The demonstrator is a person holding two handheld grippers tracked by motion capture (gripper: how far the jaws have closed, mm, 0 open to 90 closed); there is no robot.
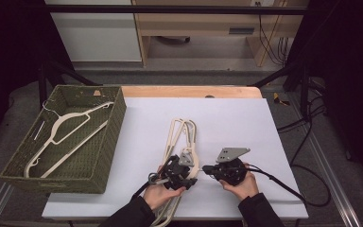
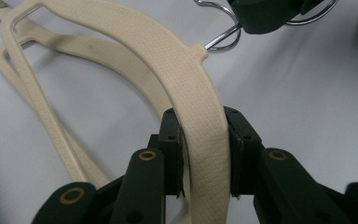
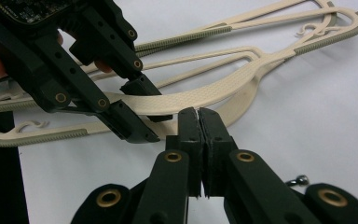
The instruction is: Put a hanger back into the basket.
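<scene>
**Left gripper clamps top hanger near the desk's front edge**

A stack of cream hangers (image 1: 182, 142) lies on the white desk (image 1: 246, 123), running from about the middle of the sheet down to its front edge, a little left of centre. In the high view the hangers' far ends point toward the back edge and their near ends pass under the person's left hand (image 1: 158, 194).

The left gripper (image 1: 182, 177) sits over the near part of the stack. In the left gripper view its two black jaws stand on either side of the broad curved arm of the top hanger (image 2: 200, 107), and the pads press against it: clamped on the hanger. That arm is raised off the sheet, while a second hanger (image 2: 93, 51) lies flat below and behind it.

The right gripper (image 1: 209, 168) is just beside the left one, on its right, held by the right hand (image 1: 241, 184) near the front edge. In the right gripper view its jaws meet pad to pad; whether a hook wire is caught between them I cannot tell. A metal hook (image 2: 223, 39) shows by this gripper in the left gripper view.

A green woven basket (image 1: 111, 142) stands at the desk's left edge, well apart from the grippers. One more hanger (image 1: 66, 132) lies inside it, slanting from the back right corner toward the front left.
</scene>
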